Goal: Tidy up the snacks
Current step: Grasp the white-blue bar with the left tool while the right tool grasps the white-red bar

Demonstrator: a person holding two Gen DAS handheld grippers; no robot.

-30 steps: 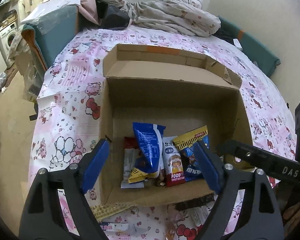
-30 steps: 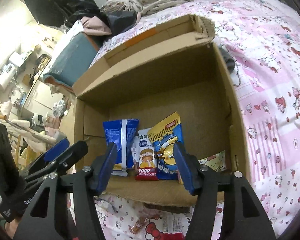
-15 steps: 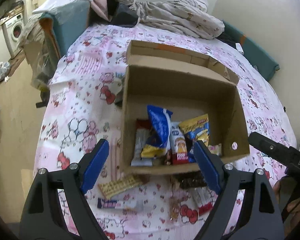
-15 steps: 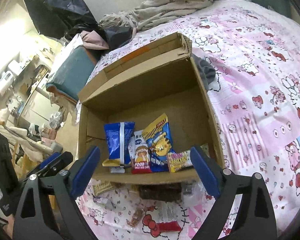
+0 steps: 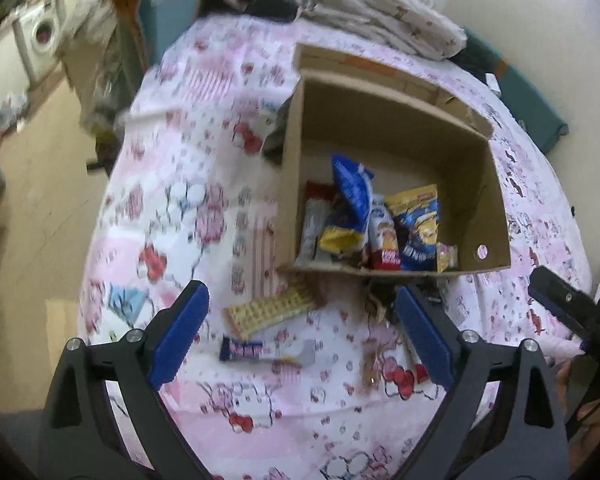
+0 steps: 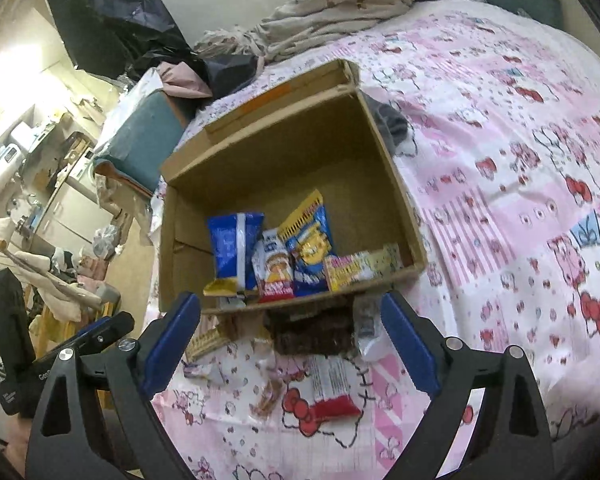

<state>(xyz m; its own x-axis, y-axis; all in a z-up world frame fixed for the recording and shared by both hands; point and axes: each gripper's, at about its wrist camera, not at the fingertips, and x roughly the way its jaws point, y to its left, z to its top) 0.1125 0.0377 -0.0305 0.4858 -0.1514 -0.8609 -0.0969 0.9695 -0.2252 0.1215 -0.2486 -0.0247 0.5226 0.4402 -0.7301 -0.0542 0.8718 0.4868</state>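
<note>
An open cardboard box [image 5: 496, 216] [image 6: 396, 184] stands on the pink patterned bedsheet. Several snack packs stand along its near wall, among them a blue bag [image 5: 352, 196] [image 6: 232, 248] and a blue-and-yellow bag [image 5: 416, 224] [image 6: 308, 248]. Loose snacks lie on the sheet before the box: a wafer pack [image 5: 272, 312], a small blue bar [image 5: 244, 350], a dark brown pack [image 6: 312, 336] and a red-and-white pack [image 6: 332, 384]. My left gripper [image 5: 300, 336] is open and empty above the loose snacks. My right gripper [image 6: 288, 348] is open and empty, near the brown pack.
Crumpled bedding [image 6: 340, 4] and dark clothes [image 6: 220, 68] lie behind the box. A teal cushion [image 5: 540, 96] lies at the far right by the wall. The bed's left edge [image 5: 112, 216] drops to the floor.
Both grippers have pulled back and up from inside the box. The right gripper's jaws have opened wider. The loose snacks in front of the box have come into view.
</note>
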